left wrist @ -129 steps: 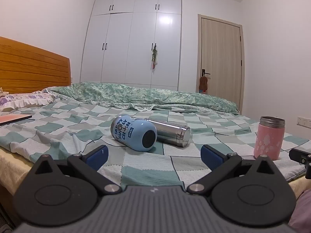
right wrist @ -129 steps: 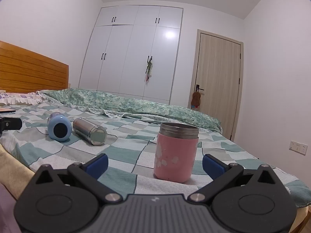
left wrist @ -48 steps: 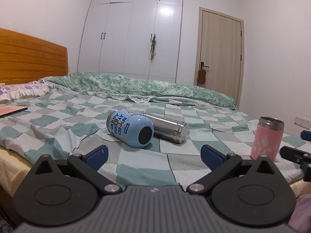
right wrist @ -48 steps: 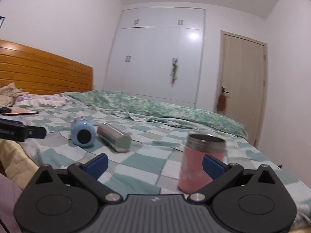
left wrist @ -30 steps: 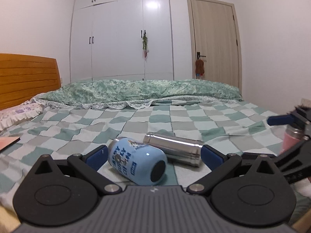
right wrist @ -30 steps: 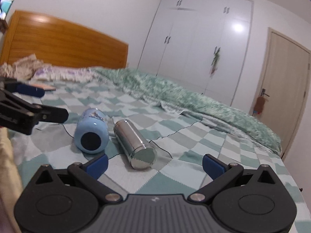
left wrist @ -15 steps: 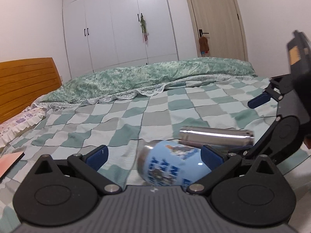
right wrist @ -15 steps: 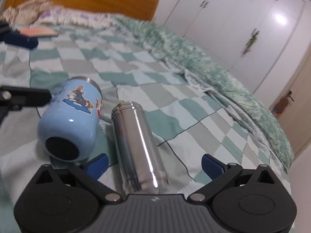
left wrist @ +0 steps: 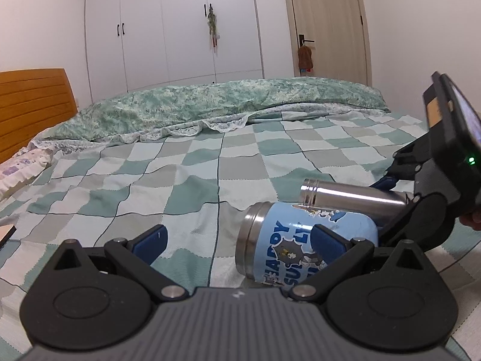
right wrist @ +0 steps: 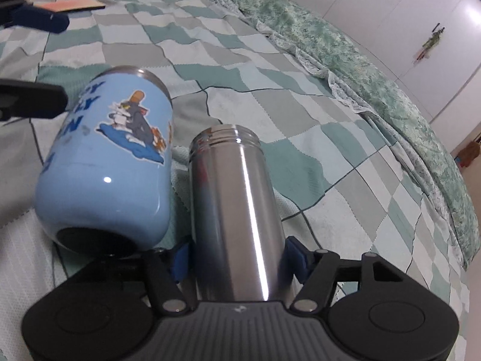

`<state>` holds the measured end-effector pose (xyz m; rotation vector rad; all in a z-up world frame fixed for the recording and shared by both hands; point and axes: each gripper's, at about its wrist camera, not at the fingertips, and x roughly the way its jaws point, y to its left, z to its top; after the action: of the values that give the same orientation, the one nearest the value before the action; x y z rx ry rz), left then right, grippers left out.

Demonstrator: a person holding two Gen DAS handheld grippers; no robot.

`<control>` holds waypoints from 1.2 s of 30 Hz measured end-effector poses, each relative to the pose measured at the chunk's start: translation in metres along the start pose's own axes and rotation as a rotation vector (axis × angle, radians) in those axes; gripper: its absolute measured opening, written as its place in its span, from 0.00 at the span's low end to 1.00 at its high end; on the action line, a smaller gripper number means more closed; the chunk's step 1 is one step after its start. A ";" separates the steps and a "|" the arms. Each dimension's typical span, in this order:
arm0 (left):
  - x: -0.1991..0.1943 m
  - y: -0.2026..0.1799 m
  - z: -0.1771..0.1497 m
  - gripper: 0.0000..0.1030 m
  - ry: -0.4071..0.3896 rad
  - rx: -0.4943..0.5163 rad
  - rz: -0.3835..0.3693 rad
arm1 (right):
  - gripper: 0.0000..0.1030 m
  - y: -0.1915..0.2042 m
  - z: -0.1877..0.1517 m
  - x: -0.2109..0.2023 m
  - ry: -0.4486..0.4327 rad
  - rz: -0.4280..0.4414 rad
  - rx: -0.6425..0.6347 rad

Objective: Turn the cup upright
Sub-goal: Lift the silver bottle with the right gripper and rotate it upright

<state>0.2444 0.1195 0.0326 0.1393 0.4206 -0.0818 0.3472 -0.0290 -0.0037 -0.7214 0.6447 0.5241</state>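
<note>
Presently, the steel cup (right wrist: 237, 210) is seen lying on its side on the checked bedspread (right wrist: 270, 69), its threaded open mouth turned away from the right wrist camera and its base end toward it. It is flanked at its lower body by the blue pads of the right gripper (right wrist: 237, 260), which are pressed against both sides; the cup is thus gripped. In the left wrist view the same cup (left wrist: 351, 197) is observed behind and partly above the blue mug, with the right gripper (left wrist: 393, 189) closed around its far end.

Just beside the steel cup, the blue mug (right wrist: 105, 171) is noted, also on its side, cartoon print uppermost, dark base toward the right camera. Whether the two are touching cannot be told.

The left gripper (left wrist: 237, 242) is held with its jaws spread wide; the mug (left wrist: 303, 246) lies partly behind its right finger (left wrist: 327, 242), and nothing is clamped.

A rumpled green quilt (left wrist: 210, 105) is recorded further back, with a white wardrobe (left wrist: 180, 27) and a door (left wrist: 327, 21) beyond it.
</note>
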 end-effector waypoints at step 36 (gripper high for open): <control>-0.180 -0.057 -0.042 1.00 -0.029 -0.071 -0.028 | 0.61 0.060 -0.111 -0.190 0.060 0.080 0.487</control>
<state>0.0575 0.0782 0.0620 0.0625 0.3962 -0.0964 0.1394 -0.1130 0.0385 -0.2533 0.8221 0.3973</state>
